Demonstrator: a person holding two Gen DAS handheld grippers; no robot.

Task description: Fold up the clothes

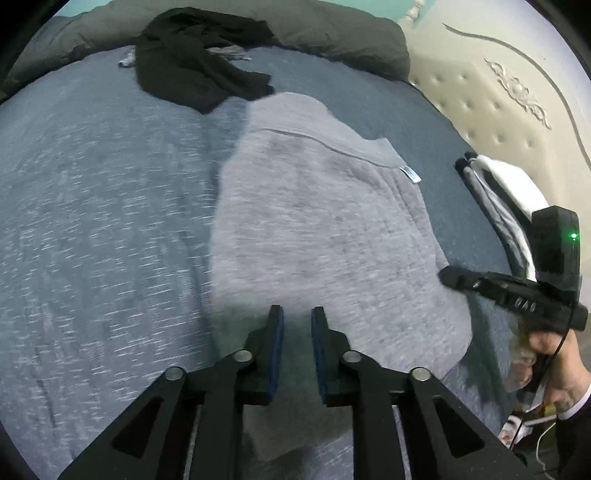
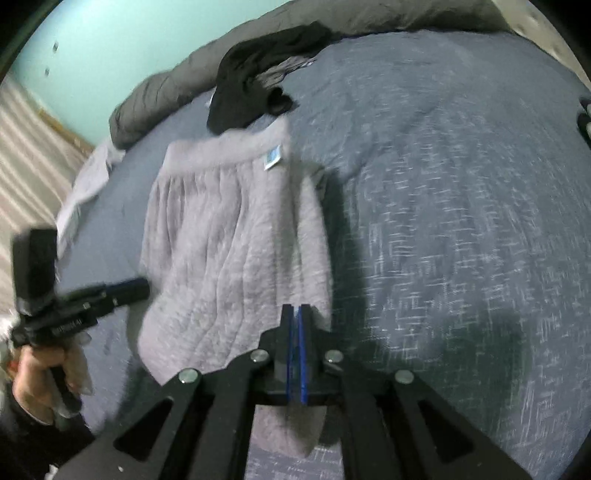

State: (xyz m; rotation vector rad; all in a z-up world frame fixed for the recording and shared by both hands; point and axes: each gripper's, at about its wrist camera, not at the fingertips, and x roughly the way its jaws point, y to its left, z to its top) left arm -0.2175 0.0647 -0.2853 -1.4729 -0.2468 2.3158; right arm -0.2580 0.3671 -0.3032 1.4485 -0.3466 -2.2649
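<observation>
We are looking at a light grey quilted fabric garment [image 1: 325, 229] with a small blue label [image 1: 410, 173] at its banded edge, lying spread on the blue-grey heathered bed cover [image 1: 92, 221]. Its near end is reaching right under both tools.

Our left gripper [image 1: 297, 317] is standing with its blue-padded fingers [image 1: 277, 332] a little apart above the near end of the grey cloth; nothing is between the pads. Our right gripper [image 2: 296, 314] is showing its two blue pads pressed together with no gap; the cloth's near edge is lying beneath and past the tips, but we cannot tell whether any fabric is pinched between them. Both tools are pointing steeply down at the bed, each carried in a bare hand [image 1: 546, 354] on a pistol-style handle, the right hand's wrist in a dark sleeve.

A crumpled black garment [image 1: 199, 62] is lying at the far side, just beyond the grey piece, against a rolled dark grey duvet [image 1: 332, 33].

Only the left view is showing the cream tufted headboard with carved scrollwork [image 1: 517, 92] and a folded black-and-white item [image 1: 506, 192] at the bed's edge. Only the right view is showing the turquoise wall [image 2: 110, 48], a striped surface [image 2: 26, 147] beside the bed, and a pale crumpled cloth [image 2: 88, 177] at the far edge.
</observation>
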